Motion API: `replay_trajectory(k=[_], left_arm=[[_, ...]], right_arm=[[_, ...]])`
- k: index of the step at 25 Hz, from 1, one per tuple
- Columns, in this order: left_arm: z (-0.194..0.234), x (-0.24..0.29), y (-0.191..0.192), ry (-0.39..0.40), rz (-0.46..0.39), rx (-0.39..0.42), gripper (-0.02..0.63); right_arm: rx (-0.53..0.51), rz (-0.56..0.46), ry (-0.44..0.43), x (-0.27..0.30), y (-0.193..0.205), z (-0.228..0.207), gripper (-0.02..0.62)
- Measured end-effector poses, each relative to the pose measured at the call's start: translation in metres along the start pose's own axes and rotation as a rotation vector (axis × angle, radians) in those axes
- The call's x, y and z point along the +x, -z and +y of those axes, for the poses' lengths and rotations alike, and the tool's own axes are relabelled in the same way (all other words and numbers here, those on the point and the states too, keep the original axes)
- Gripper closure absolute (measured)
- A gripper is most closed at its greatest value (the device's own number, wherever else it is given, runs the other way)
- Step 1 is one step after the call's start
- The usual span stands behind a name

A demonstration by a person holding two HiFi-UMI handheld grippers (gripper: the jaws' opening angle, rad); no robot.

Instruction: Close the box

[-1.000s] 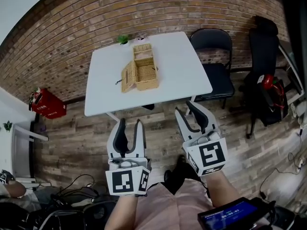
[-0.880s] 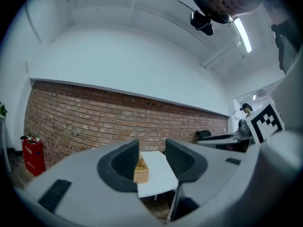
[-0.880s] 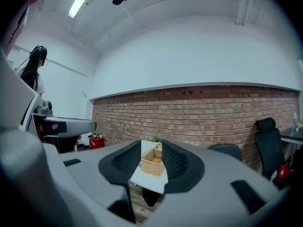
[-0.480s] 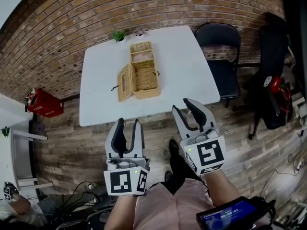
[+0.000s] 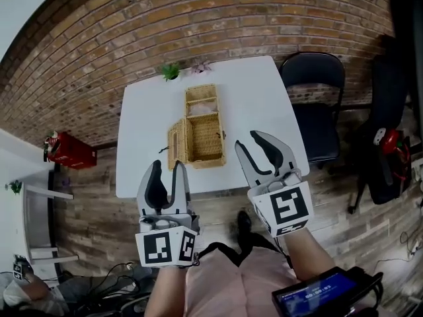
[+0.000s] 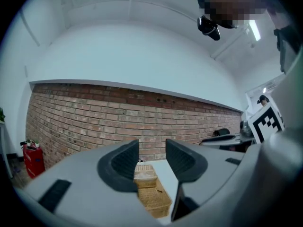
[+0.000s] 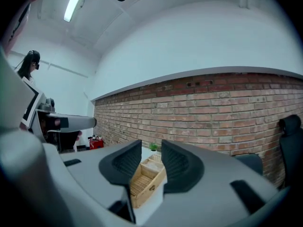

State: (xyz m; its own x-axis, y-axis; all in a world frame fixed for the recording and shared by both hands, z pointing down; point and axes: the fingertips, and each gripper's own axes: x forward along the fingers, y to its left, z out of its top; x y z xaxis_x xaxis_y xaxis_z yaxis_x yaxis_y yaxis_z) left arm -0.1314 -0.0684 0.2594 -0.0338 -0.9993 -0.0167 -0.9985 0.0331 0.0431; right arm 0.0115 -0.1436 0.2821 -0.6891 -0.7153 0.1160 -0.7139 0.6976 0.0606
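An open wicker box [image 5: 198, 133] lies on the white table [image 5: 145, 121], its lid flaps folded out to the left and to the far side. My left gripper [image 5: 164, 179] hovers at the table's near edge, just short of the box, jaws apart and empty. My right gripper [image 5: 256, 150] reaches over the table's near right part, beside the box, also open with nothing between its jaws. In the left gripper view the box [image 6: 150, 196] shows through the gap of my left gripper [image 6: 151, 155]. Through the gap of my right gripper [image 7: 150, 162] the box [image 7: 144, 183] appears too.
A small green plant [image 5: 170, 72] stands at the table's far edge by the brick wall [image 5: 198, 18]. A black folding chair [image 5: 316, 104] sits right of the table. A red container [image 5: 69, 151] rests on the wooden floor at the left.
Both grippers have come forward from over the floor to the table's near edge, and the box now looms larger between the jaws. Jaw gaps look unchanged.
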Motion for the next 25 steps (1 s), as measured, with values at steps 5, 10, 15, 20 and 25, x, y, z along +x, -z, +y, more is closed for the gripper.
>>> replay_trajectory(k=[5, 10, 15, 20, 25], left_arm=[[0.008, 0.016, -0.021, -0.037, -0.05, 0.024, 0.425], [0.023, 0.024, -0.029, -0.072, -0.078, 0.03, 0.425], [0.042, 0.036, -0.022, -0.095, -0.067, 0.018, 0.425], [0.059, 0.049, -0.002, -0.107, -0.028, -0.006, 0.425], [0.079, 0.054, 0.035, -0.129, 0.049, -0.048, 0.425]], right_arm=[[-0.014, -0.024, -0.026, 0.018, -0.013, -0.009, 0.466], [-0.034, -0.048, -0.053, 0.039, -0.025, -0.007, 0.469], [-0.036, -0.047, -0.067, 0.061, -0.025, -0.005, 0.471], [-0.039, -0.011, -0.082, 0.085, -0.015, -0.001, 0.471], [-0.039, 0.047, -0.099, 0.105, 0.002, 0.007, 0.471]])
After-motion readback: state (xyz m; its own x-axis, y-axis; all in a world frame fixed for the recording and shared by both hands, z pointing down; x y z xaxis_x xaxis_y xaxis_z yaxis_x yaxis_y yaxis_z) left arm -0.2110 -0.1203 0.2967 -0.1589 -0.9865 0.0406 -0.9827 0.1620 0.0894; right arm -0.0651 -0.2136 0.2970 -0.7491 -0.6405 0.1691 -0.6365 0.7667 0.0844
